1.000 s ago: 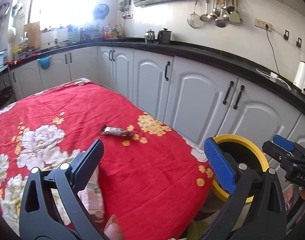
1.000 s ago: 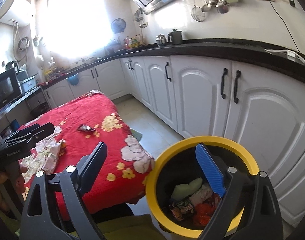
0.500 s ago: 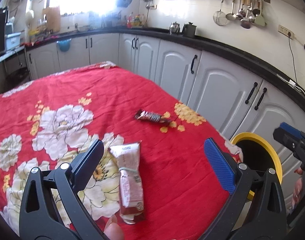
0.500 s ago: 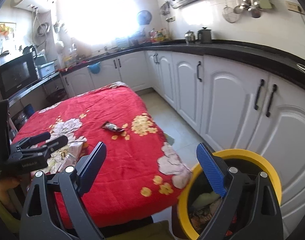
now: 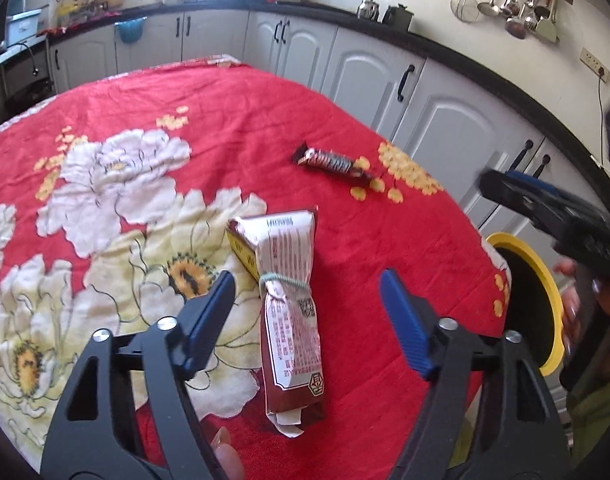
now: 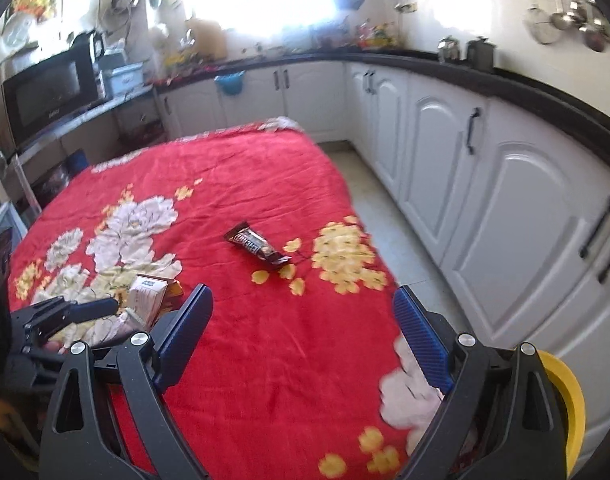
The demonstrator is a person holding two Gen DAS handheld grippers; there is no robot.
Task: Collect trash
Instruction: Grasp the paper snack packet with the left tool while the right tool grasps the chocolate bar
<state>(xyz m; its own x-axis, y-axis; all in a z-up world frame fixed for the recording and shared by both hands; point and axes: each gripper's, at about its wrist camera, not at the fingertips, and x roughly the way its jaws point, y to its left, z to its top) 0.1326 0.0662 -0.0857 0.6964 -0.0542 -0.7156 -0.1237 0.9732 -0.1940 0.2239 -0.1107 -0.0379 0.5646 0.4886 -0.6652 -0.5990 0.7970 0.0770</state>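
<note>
A tied-off red and white snack packet [image 5: 291,300] lies on the red flowered tablecloth [image 5: 233,120], right between the fingers of my open left gripper [image 5: 307,306]. Farther off lies a small dark candy wrapper [image 5: 331,162], which the right wrist view shows mid-table [image 6: 257,245]. My right gripper [image 6: 303,322] is open and empty above the table's near right corner, with the packet [image 6: 147,294] and the left gripper [image 6: 65,314] at its left. The yellow-rimmed black trash bin [image 5: 533,300] stands beside the table; only its rim [image 6: 565,396] shows at lower right.
White cabinets [image 6: 485,184] under a black countertop [image 5: 445,46] run along the right and back. A strip of tiled floor [image 6: 389,208] separates them from the table. A microwave [image 6: 49,92] stands at the left. A hand [image 5: 573,304] holds the right gripper [image 5: 553,210] near the bin.
Both grippers swung left, away from the bin and over the table. The packet has come between the left gripper's fingers. The bin slid to the right edge of both views.
</note>
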